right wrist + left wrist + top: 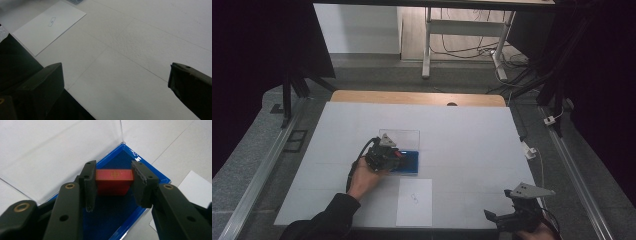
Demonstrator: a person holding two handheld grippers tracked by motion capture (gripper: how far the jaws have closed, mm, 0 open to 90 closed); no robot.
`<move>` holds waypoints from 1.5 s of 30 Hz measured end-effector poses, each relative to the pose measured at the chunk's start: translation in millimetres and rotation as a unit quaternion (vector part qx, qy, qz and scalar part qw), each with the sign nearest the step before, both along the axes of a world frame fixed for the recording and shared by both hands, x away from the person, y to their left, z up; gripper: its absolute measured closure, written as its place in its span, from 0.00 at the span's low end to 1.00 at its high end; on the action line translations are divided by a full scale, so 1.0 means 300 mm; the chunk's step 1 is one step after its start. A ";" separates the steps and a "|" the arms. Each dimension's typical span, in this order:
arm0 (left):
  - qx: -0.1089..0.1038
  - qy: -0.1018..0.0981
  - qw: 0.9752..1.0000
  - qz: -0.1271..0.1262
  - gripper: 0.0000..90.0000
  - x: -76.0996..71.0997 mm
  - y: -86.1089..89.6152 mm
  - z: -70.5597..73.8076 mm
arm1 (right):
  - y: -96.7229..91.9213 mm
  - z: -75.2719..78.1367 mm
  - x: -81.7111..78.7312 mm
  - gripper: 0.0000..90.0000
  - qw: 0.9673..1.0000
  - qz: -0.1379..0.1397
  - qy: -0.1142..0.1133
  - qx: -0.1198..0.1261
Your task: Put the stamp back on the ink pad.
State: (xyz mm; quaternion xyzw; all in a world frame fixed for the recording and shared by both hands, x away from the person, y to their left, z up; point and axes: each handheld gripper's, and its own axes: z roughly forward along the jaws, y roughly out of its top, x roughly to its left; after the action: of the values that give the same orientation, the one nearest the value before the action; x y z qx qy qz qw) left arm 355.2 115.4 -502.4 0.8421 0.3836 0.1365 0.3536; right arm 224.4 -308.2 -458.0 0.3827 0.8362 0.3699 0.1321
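Surface: white table top point(462, 145), wooden strip along its far edge.
Left gripper point(114, 181): clamped on a red block point(113, 182) (gold cross mark on its top face), above the blue tray point(150, 173).
Clear wall: transparent panel point(404, 136) rises from the tray's far side.
Right gripper point(115, 77): jaws spread wide over bare table.
Paper: white sheet point(414, 201) near the front edge, small printed mark unreadable.

At the frame's lower left a black sleeve point(324, 216) leads to the left gripper point(387, 156), matt black with brass-ringed screw holes, toothed pads, a grey three-cornered plate and a looping black cable, and the right gripper point(512, 212) at lower right matches it.
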 end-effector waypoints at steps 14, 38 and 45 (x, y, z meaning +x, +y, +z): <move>-0.009 -0.009 1.000 0.001 0.36 -0.001 0.000 0.007 | 0.000 0.000 -0.001 0.00 1.000 0.000 -0.001 0.002; -0.060 0.018 0.998 0.000 0.00 -0.038 0.032 0.052 | 0.000 0.001 -0.002 0.00 1.000 0.002 -0.003 0.002; -0.072 0.026 0.997 -0.001 0.00 -0.067 0.061 0.082 | 0.002 0.002 -0.003 0.00 1.000 0.002 -0.002 -0.001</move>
State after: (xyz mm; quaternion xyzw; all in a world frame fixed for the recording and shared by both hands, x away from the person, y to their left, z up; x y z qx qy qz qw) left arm 335.2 133.8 -477.7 0.8178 0.4009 0.0864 0.4037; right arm 223.7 -307.4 -457.4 0.3798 0.8371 0.3703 0.1336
